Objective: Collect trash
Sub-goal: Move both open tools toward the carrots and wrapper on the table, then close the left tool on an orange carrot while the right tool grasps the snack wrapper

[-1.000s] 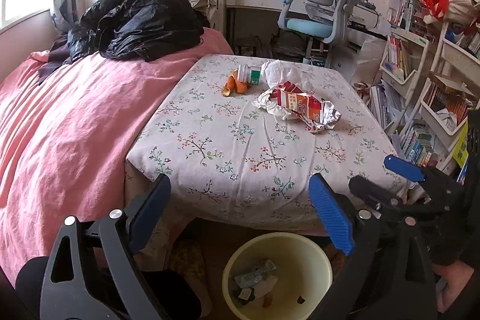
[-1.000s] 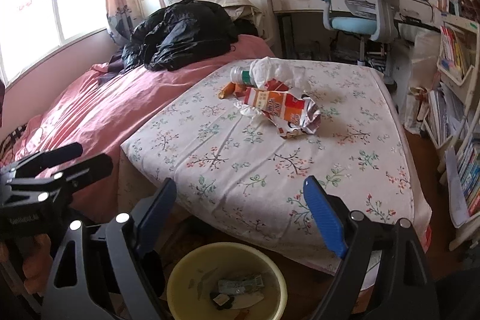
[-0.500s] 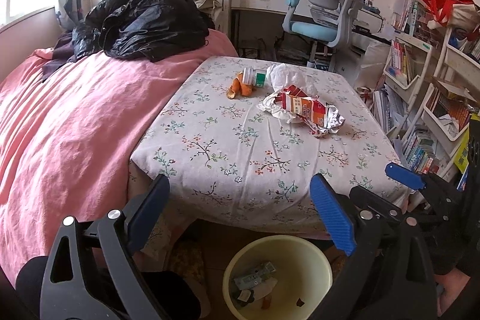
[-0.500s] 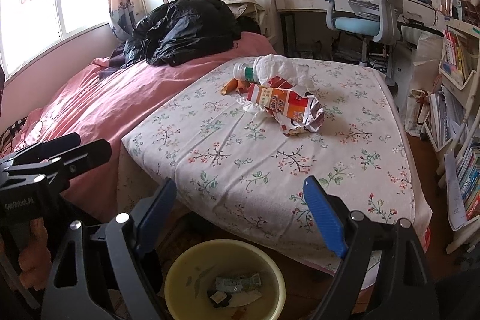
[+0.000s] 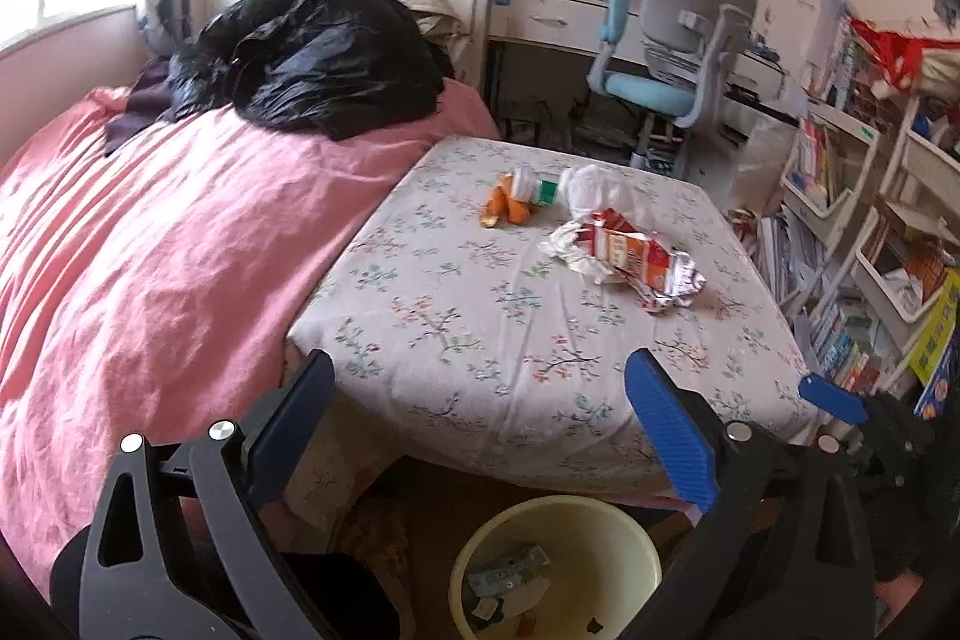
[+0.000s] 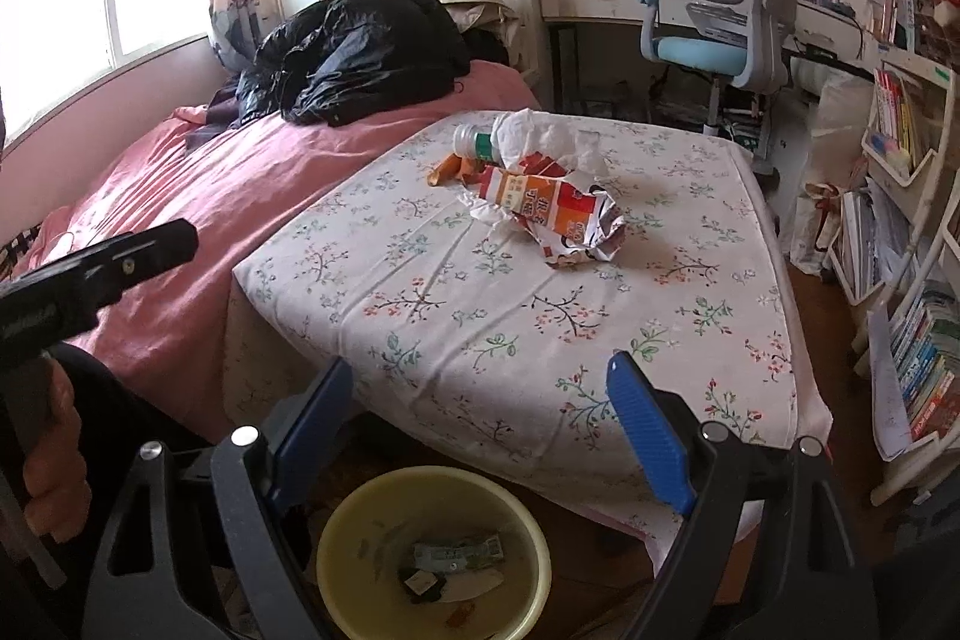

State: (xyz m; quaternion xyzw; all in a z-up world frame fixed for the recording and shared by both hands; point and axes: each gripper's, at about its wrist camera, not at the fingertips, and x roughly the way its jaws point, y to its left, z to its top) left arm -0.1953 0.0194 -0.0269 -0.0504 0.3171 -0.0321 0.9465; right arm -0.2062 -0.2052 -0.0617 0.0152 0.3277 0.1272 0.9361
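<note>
A child's bedroom fills both views: a bed under a pink cover [image 5: 150, 268] on the left of the frame, a black plastic bag [image 5: 312, 52] heaped at its far end, a grey-and-blue desk chair [image 5: 672, 52] at a white desk in the upper right, and bookshelves [image 6: 906, 220] down the right edge. In the centre stands the worktop [image 5: 480, 328], draped in a white cloth printed with small flowering branches.

The trash lies in a cluster on the far half of that cloth. The largest piece is a crushed drink carton [image 6: 549, 211], red, orange and white with silver foil showing at its torn end; in the right wrist view its long axis runs from upper left to lower right, torn end toward the lower right. Under and behind it sit crumpled white tissues [image 6: 540, 133]. Just behind lies a small plastic bottle [image 6: 471, 139] on its side with a green label, cap end pointing left. Beside it is an orange wrapper [image 5: 507, 208].

Below the worktop's near edge, at the bottom of each frame, a pale yellow bin [image 6: 432, 550] holds a few scraps.

The left gripper [image 5: 480, 418] and right gripper [image 6: 480, 412] both have their blue-padded fingers spread wide, holding nothing, above the bin.
</note>
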